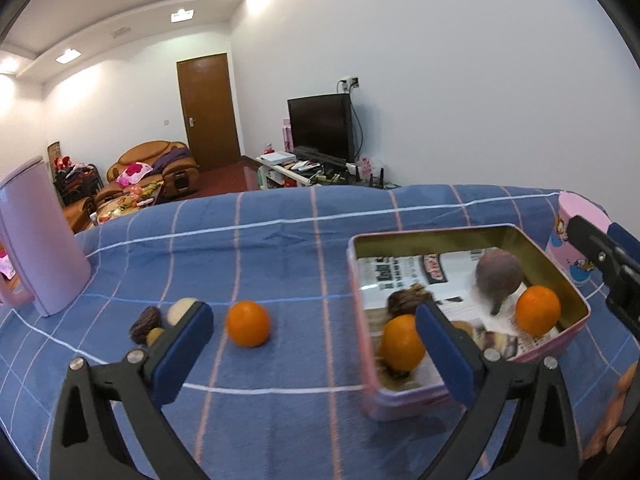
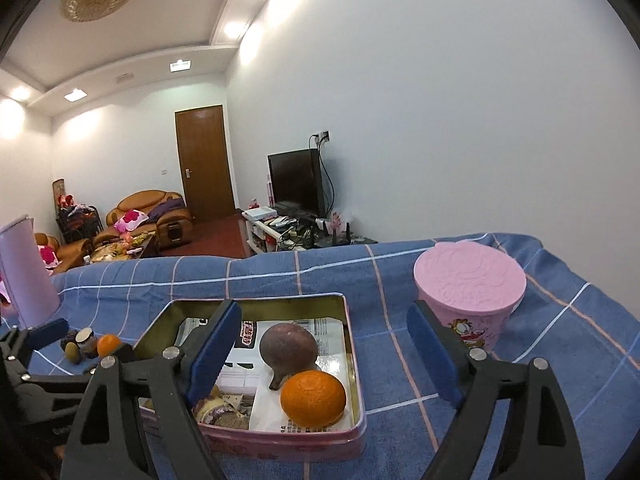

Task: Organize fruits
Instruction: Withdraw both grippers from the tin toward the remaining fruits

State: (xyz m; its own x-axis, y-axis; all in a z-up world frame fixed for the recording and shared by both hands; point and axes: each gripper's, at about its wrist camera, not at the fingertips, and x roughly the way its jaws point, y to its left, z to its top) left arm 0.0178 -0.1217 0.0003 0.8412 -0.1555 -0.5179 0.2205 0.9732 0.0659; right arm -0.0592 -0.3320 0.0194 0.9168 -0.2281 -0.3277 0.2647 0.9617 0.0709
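A pink rectangular tin lined with printed paper stands on the blue checked cloth. In it lie two oranges, a round brown fruit and a dark rough fruit. The right wrist view shows one orange near the tin's front. Another orange sits on the cloth left of the tin, beside a few small brown fruits. My left gripper is open and empty, its right finger over the tin's near corner. Above the tin, my right gripper is open and holds nothing.
A lilac pitcher stands at the cloth's left end. A pink lidded tub stands right of the tin. The table's far edge drops to a living room with a sofa and a television.
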